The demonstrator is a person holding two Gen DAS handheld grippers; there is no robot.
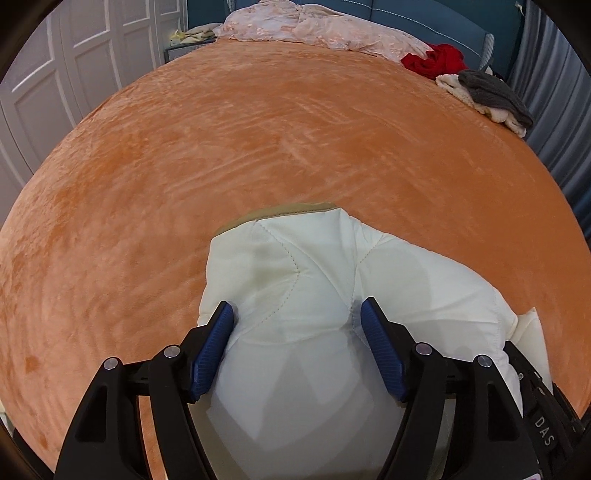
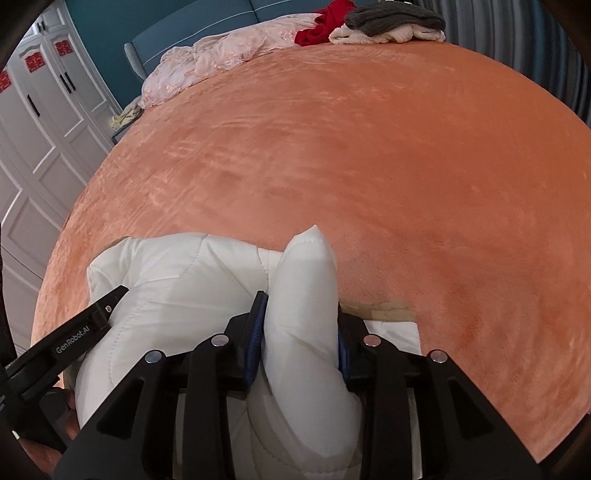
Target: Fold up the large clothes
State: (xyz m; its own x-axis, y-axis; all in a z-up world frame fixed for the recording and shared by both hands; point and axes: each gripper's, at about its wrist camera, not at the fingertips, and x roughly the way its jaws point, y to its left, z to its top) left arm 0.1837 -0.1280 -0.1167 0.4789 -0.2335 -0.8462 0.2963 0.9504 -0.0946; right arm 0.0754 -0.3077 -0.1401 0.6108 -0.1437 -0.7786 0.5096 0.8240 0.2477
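In the left wrist view, white wardrobe doors (image 1: 74, 55) fill the upper left of the frame. An orange plush bed cover (image 1: 258, 147) spreads across the middle. At lower centre, the left tool (image 1: 295, 314) stands with its blue pads (image 1: 214, 343) wide apart, and a puffy white quilted jacket (image 1: 295, 266) bulges up between them; the cloth touches both pads, but whether they truly pinch it I cannot tell. A tan edge (image 1: 280, 211) shows at the jacket's far end. Along the top lies a crumpled pink quilt (image 1: 314, 29), and at upper right a red garment (image 1: 436, 59) beside a grey and cream pile of clothes (image 1: 487, 96).

In the right wrist view, the wardrobe doors (image 2: 40, 122) carry red paper cut-outs (image 2: 35, 61) at upper left. At lower left, a black finger of the left tool (image 2: 107, 306) rests against the jacket (image 2: 177, 280). At lower centre, the right tool (image 2: 299, 317) is clamped on an upright fold of the jacket, pads pressed in on both sides. A tan strip (image 2: 384, 308) lies just right of it on the bed cover (image 2: 406, 166). The pink quilt (image 2: 207, 59), red garment (image 2: 325, 22) and pile of clothes (image 2: 388, 26) sit along the top.
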